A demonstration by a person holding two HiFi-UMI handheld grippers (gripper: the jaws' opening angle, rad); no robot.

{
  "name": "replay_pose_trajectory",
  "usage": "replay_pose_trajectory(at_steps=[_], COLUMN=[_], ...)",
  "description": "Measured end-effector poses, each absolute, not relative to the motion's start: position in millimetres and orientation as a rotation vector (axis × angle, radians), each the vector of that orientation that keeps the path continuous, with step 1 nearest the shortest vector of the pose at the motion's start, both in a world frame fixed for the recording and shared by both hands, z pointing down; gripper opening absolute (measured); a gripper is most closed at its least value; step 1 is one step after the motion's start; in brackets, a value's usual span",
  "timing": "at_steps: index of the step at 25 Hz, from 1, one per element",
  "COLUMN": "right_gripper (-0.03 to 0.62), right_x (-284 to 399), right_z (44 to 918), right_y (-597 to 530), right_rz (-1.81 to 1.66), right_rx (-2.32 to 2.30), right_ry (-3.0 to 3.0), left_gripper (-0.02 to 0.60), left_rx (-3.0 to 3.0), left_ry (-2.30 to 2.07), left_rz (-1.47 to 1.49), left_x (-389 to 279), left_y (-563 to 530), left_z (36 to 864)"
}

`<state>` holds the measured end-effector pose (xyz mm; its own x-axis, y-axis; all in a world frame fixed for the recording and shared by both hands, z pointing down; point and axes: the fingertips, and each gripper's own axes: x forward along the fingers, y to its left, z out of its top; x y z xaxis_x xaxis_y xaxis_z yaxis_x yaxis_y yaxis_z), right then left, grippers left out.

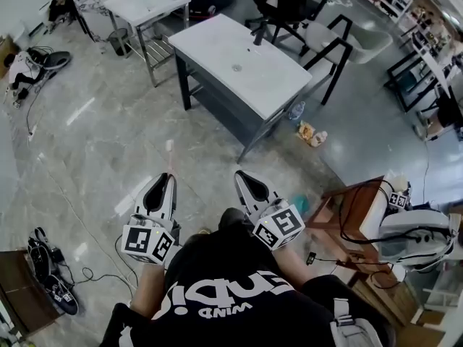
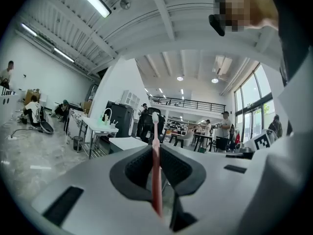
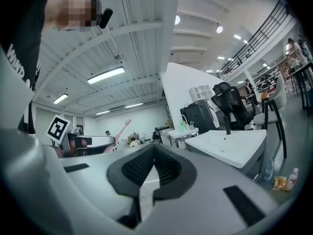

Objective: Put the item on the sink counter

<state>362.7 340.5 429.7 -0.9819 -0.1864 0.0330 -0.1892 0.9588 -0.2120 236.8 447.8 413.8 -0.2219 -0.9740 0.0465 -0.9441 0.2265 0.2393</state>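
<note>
Firmly, the left claw (image 2: 155, 150) is clamped on a pink toothbrush (image 2: 156, 175), its jaws pressed to the handle on both sides. The brush stands upright between them, with its white-bristled head above the tips. In the head view the toothbrush (image 1: 170, 155) pokes forward from the left claw (image 1: 166, 181) over the grey floor (image 1: 87, 143), well short of the desk. The right claw (image 3: 153, 149) has its jaws together with nothing between them, and it is held just beside the left one. Ahead stands the white sink desk (image 1: 217, 45), its top bare around the drain. A black chair (image 1: 283, 2) sits beyond it.
</note>
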Motion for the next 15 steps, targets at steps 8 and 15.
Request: replay_pose_trajectory(at_steps=[8, 15], right_gripper=[0.017, 0.017], right_x=[349.7, 322.7], right_z=[439.4, 442.1], right_y=[339.8, 309.0], right_rz=[0.374, 0.372], right_rx=[0.349, 0.384], right_ry=[-3.077, -3.085], left_gripper=[0.063, 0.063], left_rx=[1.842, 1.858], left_ry=[-2.307, -2.288], left_rz=[-0.223, -0.213], left_x=[209.9, 184.5], left_y=[446.3, 416.9], left_z=[416.9, 425.1])
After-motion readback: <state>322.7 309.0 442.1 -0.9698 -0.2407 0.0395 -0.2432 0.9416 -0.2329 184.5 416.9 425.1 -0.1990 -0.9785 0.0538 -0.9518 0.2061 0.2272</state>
